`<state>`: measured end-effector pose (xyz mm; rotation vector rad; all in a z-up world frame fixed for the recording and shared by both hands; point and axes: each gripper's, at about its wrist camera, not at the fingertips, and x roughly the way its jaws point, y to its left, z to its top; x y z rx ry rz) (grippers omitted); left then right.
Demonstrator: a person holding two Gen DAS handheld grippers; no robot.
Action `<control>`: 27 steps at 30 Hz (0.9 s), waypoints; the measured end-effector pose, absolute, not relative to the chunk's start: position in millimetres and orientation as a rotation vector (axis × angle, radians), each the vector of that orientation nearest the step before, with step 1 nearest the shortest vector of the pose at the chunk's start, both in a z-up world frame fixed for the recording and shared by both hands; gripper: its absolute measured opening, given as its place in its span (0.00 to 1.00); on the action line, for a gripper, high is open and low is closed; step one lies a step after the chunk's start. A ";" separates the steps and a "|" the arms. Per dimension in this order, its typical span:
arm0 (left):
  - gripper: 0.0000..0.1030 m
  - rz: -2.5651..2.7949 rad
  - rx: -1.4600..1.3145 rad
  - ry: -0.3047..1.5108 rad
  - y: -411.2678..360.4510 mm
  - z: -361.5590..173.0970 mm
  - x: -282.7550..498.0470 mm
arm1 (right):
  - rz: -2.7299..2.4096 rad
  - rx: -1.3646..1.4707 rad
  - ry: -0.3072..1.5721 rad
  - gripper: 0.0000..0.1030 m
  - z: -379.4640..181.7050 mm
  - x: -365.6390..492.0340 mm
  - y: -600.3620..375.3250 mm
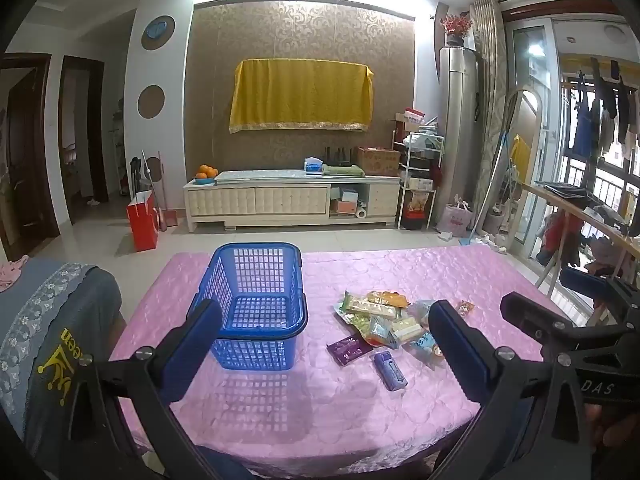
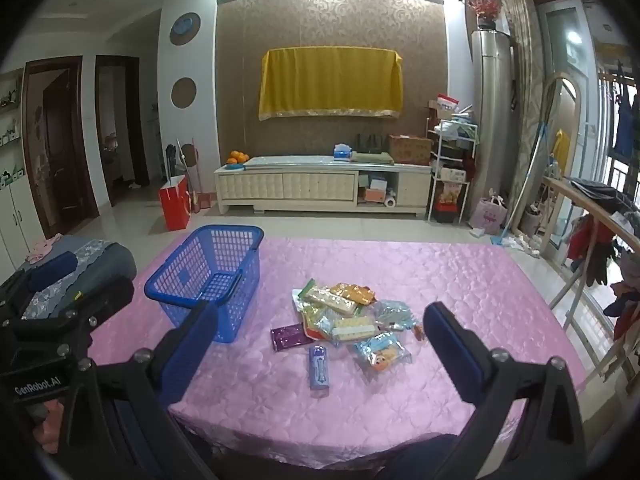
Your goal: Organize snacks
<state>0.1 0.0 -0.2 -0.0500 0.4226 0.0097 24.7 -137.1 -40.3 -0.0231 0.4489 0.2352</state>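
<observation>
Blue latticed plastic, the rectangular open-topped basket (image 1: pixel 256 304) stands at the left of the pink quilted tablecloth (image 1: pixel 400 420), with nothing visible inside it and its handle folded down along the near rim. The left gripper (image 1: pixel 324 344) hovers above the near edge of the table with its blue-padded fingers (image 1: pixel 192 344) spread wide and nothing between them. From that view its left finger overlaps the basket's near corner, so a careless forward push could, I judge, catch the rim and slide or tip the light basket across the slick cloth.

Right of the basket, well apart from it, lies the heap of snack packets (image 2: pixel 348 320): pale wafer bars in clear wrap, an orange packet, green and light-blue pouches, all overlapping. A flat purple packet (image 2: pixel 289 336) lies just beside the heap's left edge, and a small blue-violet stick pack (image 2: pixel 319 367) lies alone nearest the viewer. A tiny orange sweet (image 1: pixel 464 307) lies at the heap's far right.

The right gripper (image 2: pixel 320 348) hangs over the heap, fingers likewise wide apart and empty. Because the packets overlap, closing on one would likely drag or lift a neighbour, which could then drop short of the basket. Glossy film may also slip out of the pads, and a deep pinch could gather the tablecloth instead.
</observation>
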 end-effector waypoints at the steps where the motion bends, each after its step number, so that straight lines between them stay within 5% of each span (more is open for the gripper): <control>1: 0.99 0.010 -0.050 0.424 -0.1 -0.3 0.2 | 0.235 -0.024 0.453 1.00 -40.3 25.2 -136.9; 27: 0.99 0.009 -0.055 0.410 2.7 0.4 -3.8 | 0.245 -0.026 0.482 1.00 -42.4 21.4 -136.4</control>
